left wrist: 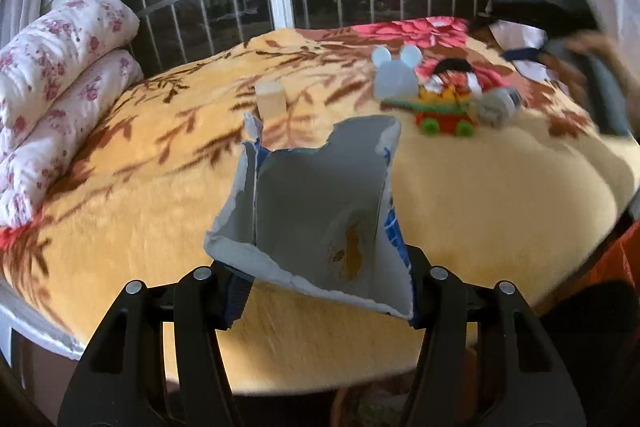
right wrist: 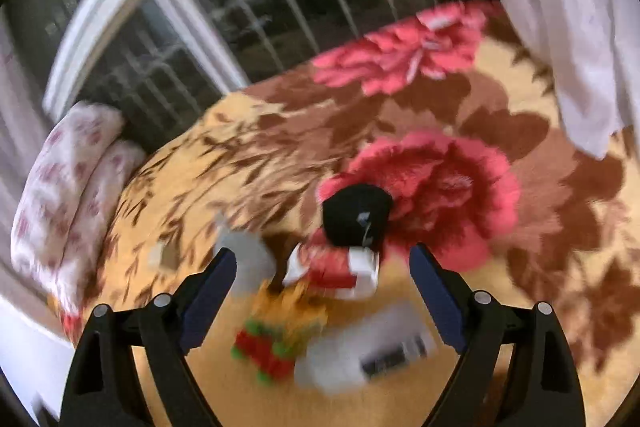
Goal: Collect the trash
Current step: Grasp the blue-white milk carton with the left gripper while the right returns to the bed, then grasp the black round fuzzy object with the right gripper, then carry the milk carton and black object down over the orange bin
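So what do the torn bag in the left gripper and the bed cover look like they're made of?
Torn bag: thin foil-lined plastic film, it seems; matte silver-grey inside, blue print outside, ragged torn rim, orange greasy stain. It sits between the fingers of the left gripper.
Bed cover: plush fleece, judging by the fuzzy, soft-edged nap and printed flowers.

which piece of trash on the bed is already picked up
The torn open snack bag, held in the left gripper; the crumpled white wrapper lies on the blanket by the toys.
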Available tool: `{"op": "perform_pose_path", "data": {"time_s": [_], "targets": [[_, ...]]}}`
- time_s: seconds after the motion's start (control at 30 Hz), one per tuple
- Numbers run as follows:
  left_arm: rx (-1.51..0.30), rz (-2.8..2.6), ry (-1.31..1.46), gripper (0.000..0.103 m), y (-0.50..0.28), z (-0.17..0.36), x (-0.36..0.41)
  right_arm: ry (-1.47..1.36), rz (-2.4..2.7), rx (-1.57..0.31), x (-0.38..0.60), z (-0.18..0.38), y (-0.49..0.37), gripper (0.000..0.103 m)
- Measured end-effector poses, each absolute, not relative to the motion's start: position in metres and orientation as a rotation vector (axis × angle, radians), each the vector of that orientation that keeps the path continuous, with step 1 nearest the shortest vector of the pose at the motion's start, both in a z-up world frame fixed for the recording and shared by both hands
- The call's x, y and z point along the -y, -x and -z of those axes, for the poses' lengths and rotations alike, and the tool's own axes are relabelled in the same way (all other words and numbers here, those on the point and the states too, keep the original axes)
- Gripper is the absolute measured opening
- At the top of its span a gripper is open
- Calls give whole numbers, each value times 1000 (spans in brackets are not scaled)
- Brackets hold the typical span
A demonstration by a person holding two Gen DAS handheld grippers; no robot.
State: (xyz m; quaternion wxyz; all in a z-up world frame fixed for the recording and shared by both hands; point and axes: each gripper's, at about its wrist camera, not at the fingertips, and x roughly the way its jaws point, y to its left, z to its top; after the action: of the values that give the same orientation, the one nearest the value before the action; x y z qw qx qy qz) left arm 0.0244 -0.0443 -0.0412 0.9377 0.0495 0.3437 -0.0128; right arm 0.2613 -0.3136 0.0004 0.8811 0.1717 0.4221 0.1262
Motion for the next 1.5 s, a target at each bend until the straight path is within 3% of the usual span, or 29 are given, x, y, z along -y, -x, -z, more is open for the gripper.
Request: {"op": "perform_pose_path", "data": {"time_s": [0.4, 0.5, 0.63, 0.77, 1.03, 1.3, 1.5], "targets": [[-662, 57, -97, 57, -16, 50, 46, -291, -122, -1118, 287, 49, -341, 84], [-666, 49, -84, 57, -22, 49, 43, -254, -111, -1152, 278, 53, -347, 77], [-674, 44, -42, 57, -31, 47, 37, -135, -55, -1188, 262, 65, -349, 54], [-680, 30, -11, 57, -36, 46, 32, -93, -36, -1145, 259, 61, -343, 47], [-715, 14, 79, 57, -47, 44, 19, -59, 5, -955, 271, 1, -324, 47], [-733, -11, 105, 57, -61, 39, 11, 17, -96, -713, 271, -55, -224, 47], [-710, -20, 79, 57, -72, 27, 17, 38, -151, -624, 274, -63, -125, 47]]}}
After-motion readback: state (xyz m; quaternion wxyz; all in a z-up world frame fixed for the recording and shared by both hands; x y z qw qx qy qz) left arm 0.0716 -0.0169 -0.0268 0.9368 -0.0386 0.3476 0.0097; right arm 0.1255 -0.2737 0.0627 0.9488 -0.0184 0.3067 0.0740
